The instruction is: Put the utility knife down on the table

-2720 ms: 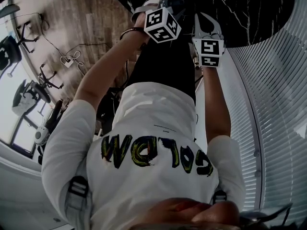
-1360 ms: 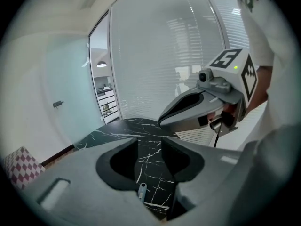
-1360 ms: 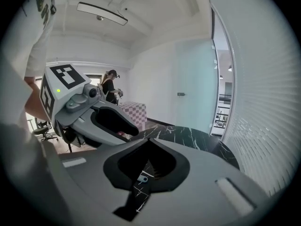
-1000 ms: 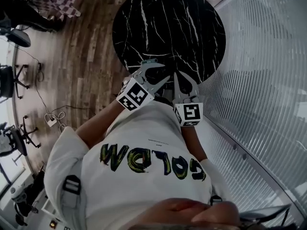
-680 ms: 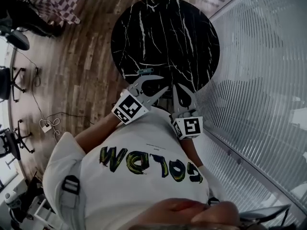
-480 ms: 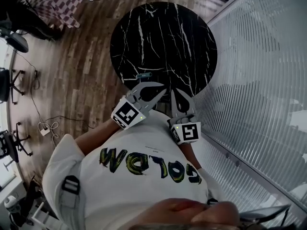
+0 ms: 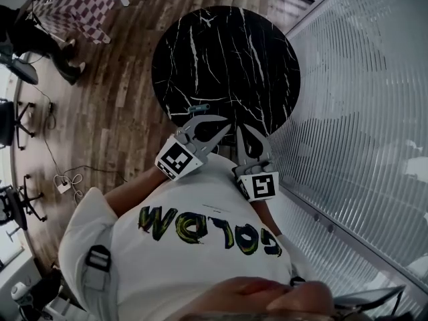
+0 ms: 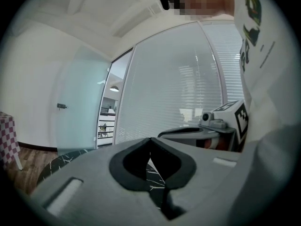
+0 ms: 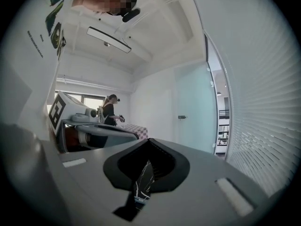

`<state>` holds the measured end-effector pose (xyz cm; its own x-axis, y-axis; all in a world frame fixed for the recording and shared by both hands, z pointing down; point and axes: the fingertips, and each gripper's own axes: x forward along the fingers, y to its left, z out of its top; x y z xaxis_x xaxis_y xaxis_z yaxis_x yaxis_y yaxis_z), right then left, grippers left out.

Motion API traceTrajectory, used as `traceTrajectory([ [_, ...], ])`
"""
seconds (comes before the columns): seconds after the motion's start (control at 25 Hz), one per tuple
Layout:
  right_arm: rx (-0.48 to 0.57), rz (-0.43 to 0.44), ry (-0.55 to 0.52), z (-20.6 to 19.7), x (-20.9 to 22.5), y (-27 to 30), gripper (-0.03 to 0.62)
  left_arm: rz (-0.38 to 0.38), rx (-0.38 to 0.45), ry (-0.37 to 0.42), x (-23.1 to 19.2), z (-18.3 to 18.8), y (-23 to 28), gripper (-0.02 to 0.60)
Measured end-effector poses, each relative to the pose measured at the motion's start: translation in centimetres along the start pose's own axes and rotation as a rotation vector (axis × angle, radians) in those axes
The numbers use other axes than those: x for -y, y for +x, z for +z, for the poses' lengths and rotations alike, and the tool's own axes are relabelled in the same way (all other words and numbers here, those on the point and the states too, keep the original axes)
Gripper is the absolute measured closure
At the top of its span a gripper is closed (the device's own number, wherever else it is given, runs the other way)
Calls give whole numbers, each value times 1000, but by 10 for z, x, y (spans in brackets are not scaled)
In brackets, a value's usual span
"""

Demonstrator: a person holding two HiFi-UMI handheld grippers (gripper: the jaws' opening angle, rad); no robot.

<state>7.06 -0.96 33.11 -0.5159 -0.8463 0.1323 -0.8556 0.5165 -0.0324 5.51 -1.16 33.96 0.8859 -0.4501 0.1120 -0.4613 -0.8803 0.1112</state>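
Hard to read much of the utility knife (image 7: pixel 198 107): just a small pale sliver in the head view, lying flat on the round black marble table (image 7: pixel 227 39) close to its near rim, free of both tools. Cannot tell blade from handle at that size. Through the slit below the tips of the right gripper (image 9: pixel 149 140), a glimpse of veined black top and a bluish scrap, too cramped to name. Lower part of the head view filled by a white shirt (image 7: pixel 200 246).

On the left gripper (image 8: pixel 150 139): tips pressed together, having just been closing, with nothing between the pads; only a strip of marble seen through the opening behind them. On the right gripper: likewise tip to tip, pinching nothing. Both side by side over the table's near edge, close to the knife but apart from it.

Around the table, brown wood-plank floor (image 7: pixel 127 85); to the right a curved wall of slatted glass (image 7: pixel 361 112); at upper left a checked cloth (image 7: pixel 93 2); at far left office chairs (image 7: pixel 13 122) and a tangle of cable (image 7: pixel 65 179). In the right gripper view, a person (image 9: pixel 109 111) standing far off by white walls; in the left gripper view, a frosted glass door (image 8: pixel 80 107).
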Motion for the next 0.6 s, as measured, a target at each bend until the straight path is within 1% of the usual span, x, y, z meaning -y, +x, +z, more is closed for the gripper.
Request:
traceTrajectory([
  [0.6,-9,3,14,-3,0,6,594,-5,-13,-18,-2,-4,1,577],
])
